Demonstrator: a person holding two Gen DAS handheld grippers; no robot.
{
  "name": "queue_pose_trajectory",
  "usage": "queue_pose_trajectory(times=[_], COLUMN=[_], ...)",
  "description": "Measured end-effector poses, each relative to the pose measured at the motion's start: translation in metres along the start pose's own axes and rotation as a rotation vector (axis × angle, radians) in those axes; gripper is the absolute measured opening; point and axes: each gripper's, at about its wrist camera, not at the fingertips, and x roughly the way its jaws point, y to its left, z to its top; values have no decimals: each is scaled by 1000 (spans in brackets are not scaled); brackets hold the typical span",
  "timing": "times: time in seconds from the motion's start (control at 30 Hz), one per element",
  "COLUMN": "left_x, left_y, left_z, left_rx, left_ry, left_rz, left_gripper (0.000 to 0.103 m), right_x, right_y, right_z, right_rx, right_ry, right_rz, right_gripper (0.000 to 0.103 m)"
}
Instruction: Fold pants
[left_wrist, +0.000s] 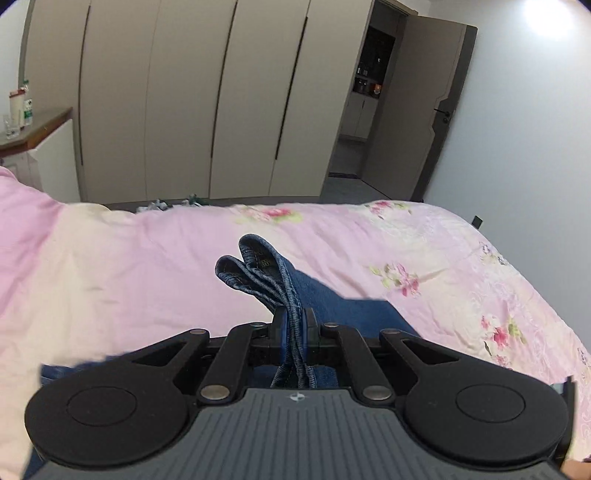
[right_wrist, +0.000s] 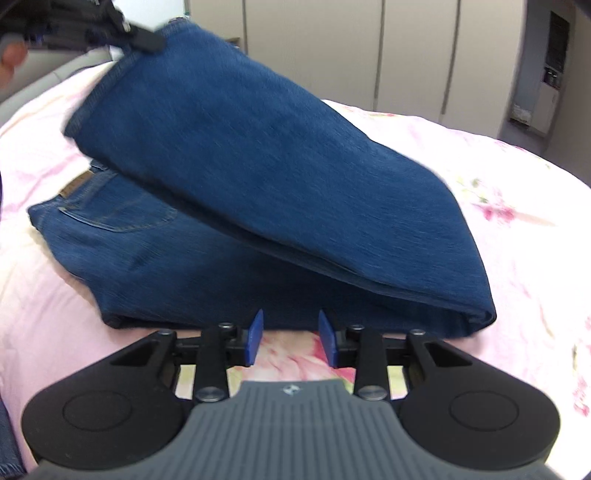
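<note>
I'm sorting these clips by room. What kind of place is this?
Most likely a bedroom: jeans lie on a bed with a pink floral bedspread, in front of tall wardrobe doors and an open doorway.

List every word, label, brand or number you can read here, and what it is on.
No text can be read.
Patch on the jeans waistband: lettering too blurred.
Tag inside the hem held by the left gripper: marks too small.
Bottles on the side counter: labels too small.
Logos on both gripper bodies: emblems only, no letters.
</note>
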Motion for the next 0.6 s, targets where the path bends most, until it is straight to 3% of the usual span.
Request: queue_pose_trajectory(times=[0.17, 0.3, 0.47, 0.6], left_x=[-32, -40, -9, 30], left_y=[36, 75, 136, 181], left_z=[16, 16, -14, -52], left_rx=[92, 113, 80, -7], left_ry=[-23, 1, 122, 204], left_rz=[109, 205, 292, 329], left_gripper=[7, 7, 7, 7], right_x=[42, 64, 63, 63], right_y=[17, 25, 27, 35], right_z=[3, 5, 0, -11], right_rx=[-16, 5, -5, -74], right_ry=[-27, -46, -69, -54], right_rz=[11, -64, -148, -203], right_gripper=[26, 26, 25, 25])
